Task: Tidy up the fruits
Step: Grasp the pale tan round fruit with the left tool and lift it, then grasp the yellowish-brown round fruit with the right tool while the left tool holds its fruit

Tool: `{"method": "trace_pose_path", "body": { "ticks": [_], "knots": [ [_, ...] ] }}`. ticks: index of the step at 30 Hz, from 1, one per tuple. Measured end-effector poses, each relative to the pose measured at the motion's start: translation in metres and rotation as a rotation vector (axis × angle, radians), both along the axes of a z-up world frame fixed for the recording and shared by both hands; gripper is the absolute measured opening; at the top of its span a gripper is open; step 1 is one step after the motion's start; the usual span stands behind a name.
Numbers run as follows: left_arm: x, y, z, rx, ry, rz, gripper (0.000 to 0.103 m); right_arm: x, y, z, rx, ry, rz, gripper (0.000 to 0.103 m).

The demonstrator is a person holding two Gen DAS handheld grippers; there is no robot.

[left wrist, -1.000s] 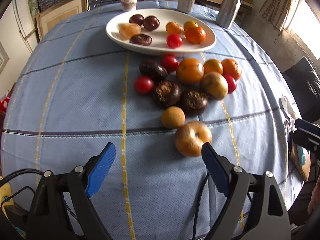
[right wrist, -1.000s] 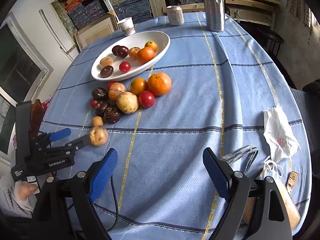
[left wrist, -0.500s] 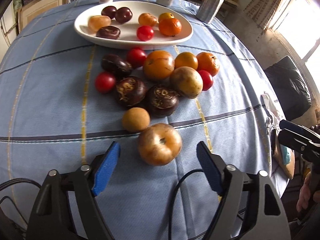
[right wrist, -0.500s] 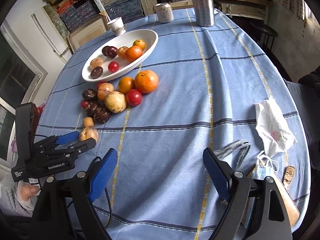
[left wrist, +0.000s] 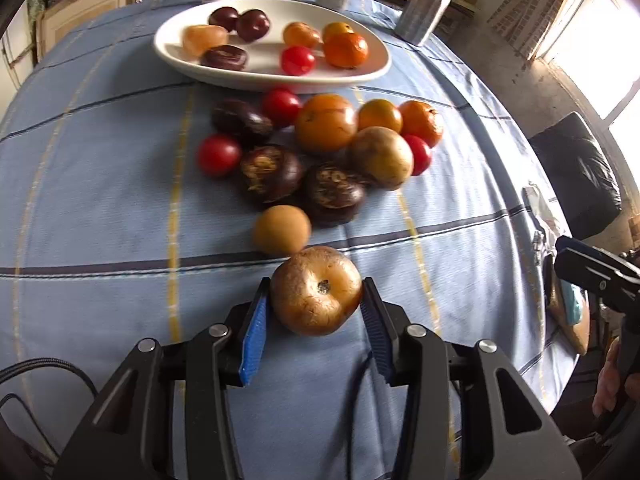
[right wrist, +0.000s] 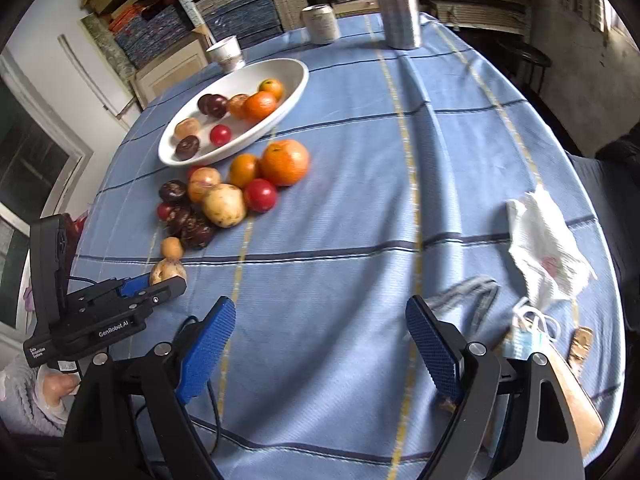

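The left hand-held gripper is closing its jaws around a brownish apple-like fruit lying on the bench nearest the person, both pads seemingly touching its sides, presumably to carry it to the white oval dish, where sorted fruit is sitting. Further right, the right hand-held gripper is hovering with jaws apart and empty, probably waiting.

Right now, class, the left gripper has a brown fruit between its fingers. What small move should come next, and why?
Probably finish the squeeze, then lift. The left gripper is closing, its pads at both sides of the brown fruit, which rests on the tablecloth beside a small tan fruit. The white dish beyond has room.
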State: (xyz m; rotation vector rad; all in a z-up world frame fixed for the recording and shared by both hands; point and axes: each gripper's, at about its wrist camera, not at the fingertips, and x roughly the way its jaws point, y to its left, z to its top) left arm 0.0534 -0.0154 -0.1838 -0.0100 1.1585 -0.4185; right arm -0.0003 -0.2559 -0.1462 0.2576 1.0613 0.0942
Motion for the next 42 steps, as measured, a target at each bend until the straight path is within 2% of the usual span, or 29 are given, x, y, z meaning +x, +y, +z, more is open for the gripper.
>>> {"method": "trace_pose_path", "body": {
  "ticks": [5,9,13,17,18,22,26,27,34,42],
  "knots": [
    [-0.009,0.029,0.011,0.047,-0.041,0.044,0.043,0.024,0.028,0.004,0.025,-0.057,0.086,0.088],
    [-0.015,0.064,0.015,0.067,-0.043,0.113,0.044,0.054,0.055,0.000,0.048,-0.113,0.179,0.088],
    [-0.022,0.099,0.019,0.074,-0.039,0.199,0.044,0.077,0.070,-0.006,0.044,-0.118,0.220,0.078],
    [-0.028,0.121,0.020,0.086,-0.035,0.254,0.044,0.092,0.077,-0.011,0.018,-0.121,0.228,0.074],
    [-0.029,0.125,0.020,0.089,-0.034,0.263,0.044,0.094,0.078,-0.012,0.015,-0.120,0.232,0.070],
    [-0.034,0.130,0.018,0.098,-0.031,0.278,0.044,0.104,0.085,-0.019,-0.030,-0.113,0.265,0.057],
    [-0.034,0.132,0.016,0.104,-0.026,0.279,0.044,0.108,0.093,-0.020,-0.053,-0.122,0.302,0.053],
    [-0.034,0.133,0.016,0.105,-0.025,0.279,0.044,0.110,0.094,-0.021,-0.046,-0.116,0.309,0.050],
    [-0.030,0.133,0.014,0.107,-0.017,0.283,0.044,0.104,0.093,-0.026,-0.088,-0.122,0.335,0.045],
    [-0.028,0.128,0.013,0.104,-0.015,0.267,0.044,0.113,0.103,-0.030,-0.140,-0.108,0.376,0.045]
  ]
}}
